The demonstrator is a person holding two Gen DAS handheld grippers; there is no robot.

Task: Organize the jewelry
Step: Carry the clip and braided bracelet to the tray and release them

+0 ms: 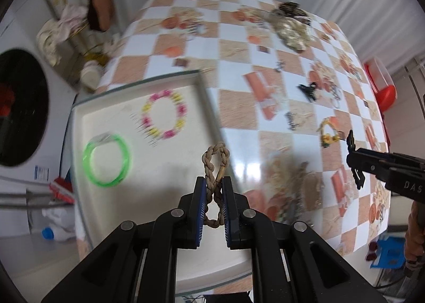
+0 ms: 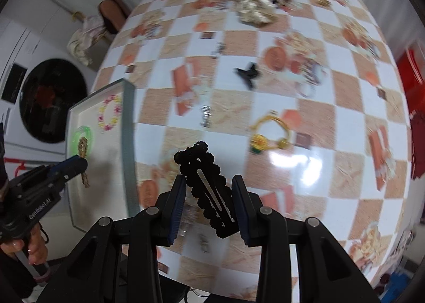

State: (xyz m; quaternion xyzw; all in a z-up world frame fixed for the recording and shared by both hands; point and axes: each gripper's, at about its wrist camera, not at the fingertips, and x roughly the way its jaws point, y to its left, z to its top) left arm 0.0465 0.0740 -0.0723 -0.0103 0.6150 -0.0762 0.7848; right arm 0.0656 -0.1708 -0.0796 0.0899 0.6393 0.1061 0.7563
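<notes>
— While the left gripper [image 1: 213,191] hangs over the white tray [image 1: 79,112], what's in its fingers?
— They're clenched on a braided cord bracelet [image 1: 215,167], pinched mid-loop: light and limp, so I'd expect it to sag and twist.
— And the right gripper [image 2: 208,207]?
— Its fingers grasp a black beaded hair clip [image 2: 205,189] above the counter [image 2: 305,106], held across its width. Stiff, flat, probably slick, so the middle suits

Both grippers point steeply down over the counter [image 1: 265,143]. The left gripper [image 1: 214,183] is pinched on a braided cord loop [image 1: 215,167]; the right gripper [image 2: 209,189] clamps a black hair clip [image 2: 207,186].
</notes>
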